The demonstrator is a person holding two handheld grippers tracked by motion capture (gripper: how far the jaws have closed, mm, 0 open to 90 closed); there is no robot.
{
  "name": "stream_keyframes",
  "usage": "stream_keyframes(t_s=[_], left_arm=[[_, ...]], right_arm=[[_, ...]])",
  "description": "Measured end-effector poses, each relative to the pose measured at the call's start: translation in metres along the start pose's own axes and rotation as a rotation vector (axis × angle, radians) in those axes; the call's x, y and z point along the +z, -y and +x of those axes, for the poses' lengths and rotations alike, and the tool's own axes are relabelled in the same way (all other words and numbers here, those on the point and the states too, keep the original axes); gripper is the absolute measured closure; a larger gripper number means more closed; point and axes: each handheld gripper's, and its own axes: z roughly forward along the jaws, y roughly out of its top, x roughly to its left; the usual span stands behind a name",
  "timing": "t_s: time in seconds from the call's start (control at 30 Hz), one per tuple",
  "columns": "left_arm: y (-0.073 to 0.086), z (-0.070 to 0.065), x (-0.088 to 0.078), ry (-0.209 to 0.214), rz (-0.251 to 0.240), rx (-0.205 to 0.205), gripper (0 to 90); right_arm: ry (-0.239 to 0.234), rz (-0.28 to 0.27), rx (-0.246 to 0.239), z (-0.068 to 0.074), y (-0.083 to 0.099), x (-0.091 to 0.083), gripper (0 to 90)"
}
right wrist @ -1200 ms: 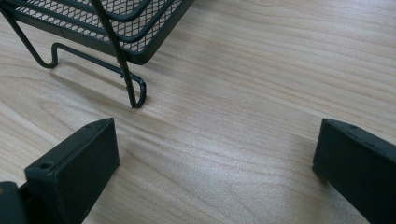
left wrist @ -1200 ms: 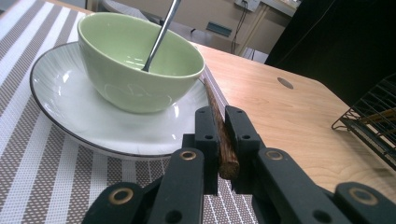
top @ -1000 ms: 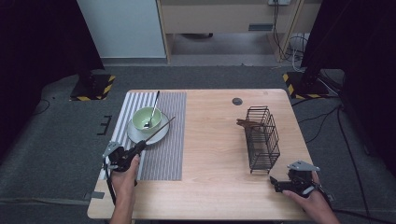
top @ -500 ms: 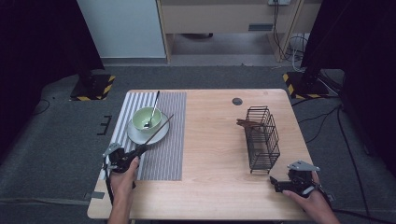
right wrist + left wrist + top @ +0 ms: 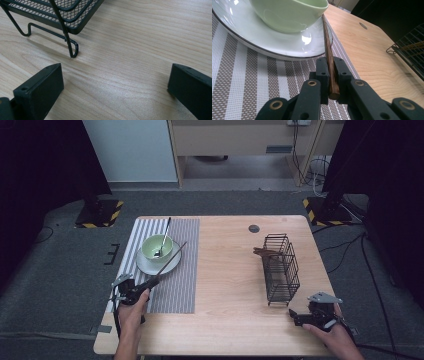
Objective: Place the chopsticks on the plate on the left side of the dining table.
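The left tongs are clamped tight on the butt end of a dark wooden chopstick, which slants up over the striped mat with its tip beside the green bowl on the plate; the right tongs rest wide open and empty on the table near the wire basket; the pick-up step seems done, and next probably comes carrying the chopstick across, tipping it upright over the basket.
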Motion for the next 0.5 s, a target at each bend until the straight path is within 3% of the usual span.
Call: stream_keyframes(t_s=[0.5], left_arm=[[0.0016, 0.0038, 0.0032, 0.000, 0.027, -0.009, 83.2]], right_arm=[[0.000, 0.000, 0.000, 0.0000, 0.0000, 0.0000, 0.3]])
